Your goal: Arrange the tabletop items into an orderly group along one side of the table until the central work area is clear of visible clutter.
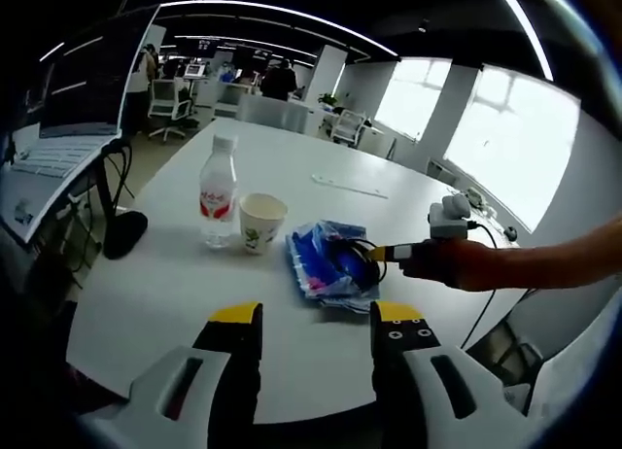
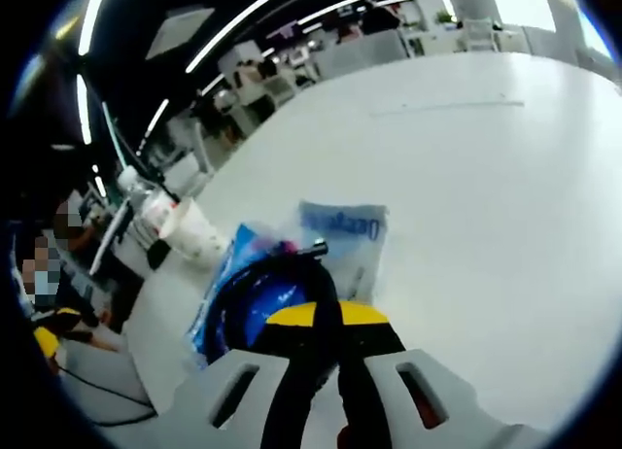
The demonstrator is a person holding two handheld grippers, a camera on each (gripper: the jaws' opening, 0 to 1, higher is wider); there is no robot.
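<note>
On the white table (image 1: 175, 284) a clear water bottle (image 1: 218, 191) with a red label stands upright, a paper cup (image 1: 260, 221) just to its right. Right of the cup lies a blue packet (image 1: 326, 259) with a coiled black cable (image 1: 352, 259) on top. My left gripper (image 1: 316, 318) hovers open over the near table edge, short of the packet. A hand brings my right gripper (image 1: 381, 254) in from the right to the cable. In the right gripper view my right gripper (image 2: 326, 315) is shut on the black cable (image 2: 292, 274), above the blue packet (image 2: 345, 230); cup (image 2: 199, 237) and bottle (image 2: 151, 201) stand beyond, to the left.
A thin white strip (image 1: 350, 187) lies farther back on the table. A white device (image 1: 449, 216) with a cord sits at the right edge. A black object (image 1: 124, 233) rests off the left edge below a monitor. Office chairs (image 1: 170, 101) and people are far behind.
</note>
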